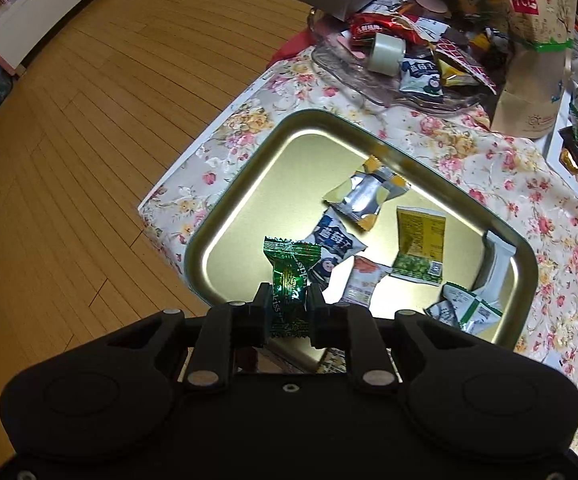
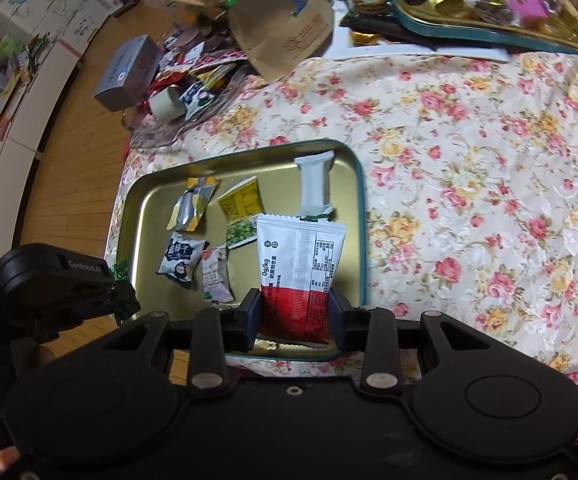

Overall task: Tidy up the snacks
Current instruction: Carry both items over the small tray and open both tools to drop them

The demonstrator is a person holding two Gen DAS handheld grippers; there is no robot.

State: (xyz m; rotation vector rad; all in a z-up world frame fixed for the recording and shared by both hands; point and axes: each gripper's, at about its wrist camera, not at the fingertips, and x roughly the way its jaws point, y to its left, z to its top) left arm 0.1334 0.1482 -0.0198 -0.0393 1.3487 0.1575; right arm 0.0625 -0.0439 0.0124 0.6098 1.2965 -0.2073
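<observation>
- The left claw (image 1: pixel 288 304) is clenched tight on a green candy wrapper (image 1: pixel 291 280); the wrapper stands up between the two pads, its top end poking out past the fingertips.
- That candy hangs over the near left part of the gold tray (image 1: pixel 225 216), just above the tray's front rim, with the blue-and-white snack packet (image 1: pixel 335 246) just beyond it.
- The right claw (image 2: pixel 295 314) is partly closed, grasping a white-and-red snack pouch (image 2: pixel 299 272) by its red lower end; the white upper part stands upright beyond the fingertips.
- The pouch is held over the near right part of the tray (image 2: pixel 363 216), in front of a long white bar packet (image 2: pixel 315 186) lying along the tray's right side.
- In the tray lie also a silver-and-yellow packet (image 1: pixel 363 196), a yellow-green packet (image 1: pixel 419 246), a small pink-and-white packet (image 1: pixel 363 284) and a green-and-white packet (image 1: pixel 463 308).
- The tray sits on a surface covered by a floral cloth (image 2: pixel 469 184), near its corner, beside the wooden floor (image 1: pixel 89 140).
- In the right wrist view the left claw (image 2: pixel 123 294) shows at the tray's left edge, the green wrapper in its grip.
- A heap of other snacks (image 1: pixel 409 40) lies on a clear glass dish (image 1: pixel 353 80) farther back, well apart from both claws.
</observation>
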